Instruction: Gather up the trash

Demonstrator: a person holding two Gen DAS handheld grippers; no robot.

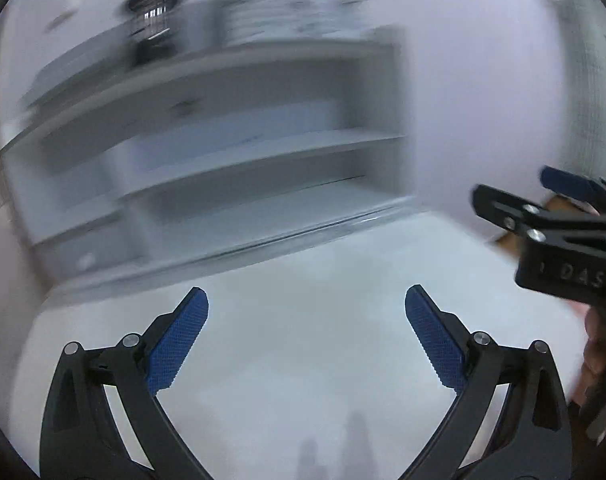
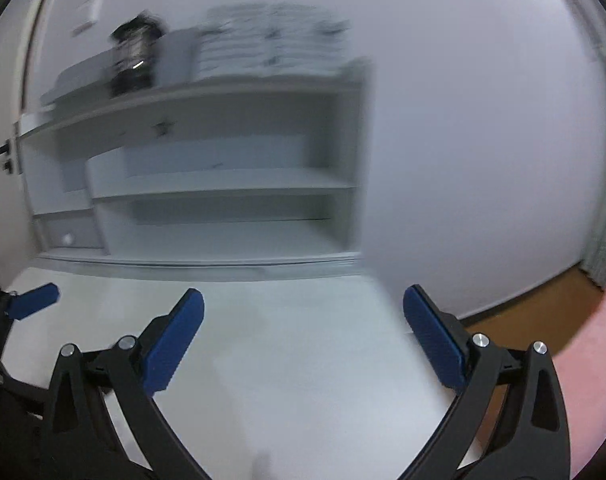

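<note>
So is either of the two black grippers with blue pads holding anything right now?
No. The left gripper and the right gripper are both open, with only the white table top showing between their blue pads.

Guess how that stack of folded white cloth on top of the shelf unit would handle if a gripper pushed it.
The folded white stack looks like soft layers, so it would probably sag and shear rather than slide whole. It seems light for its bulk. It sits near the shelf unit's top edge, so layers might spill off. Blur limits certainty.
</note>
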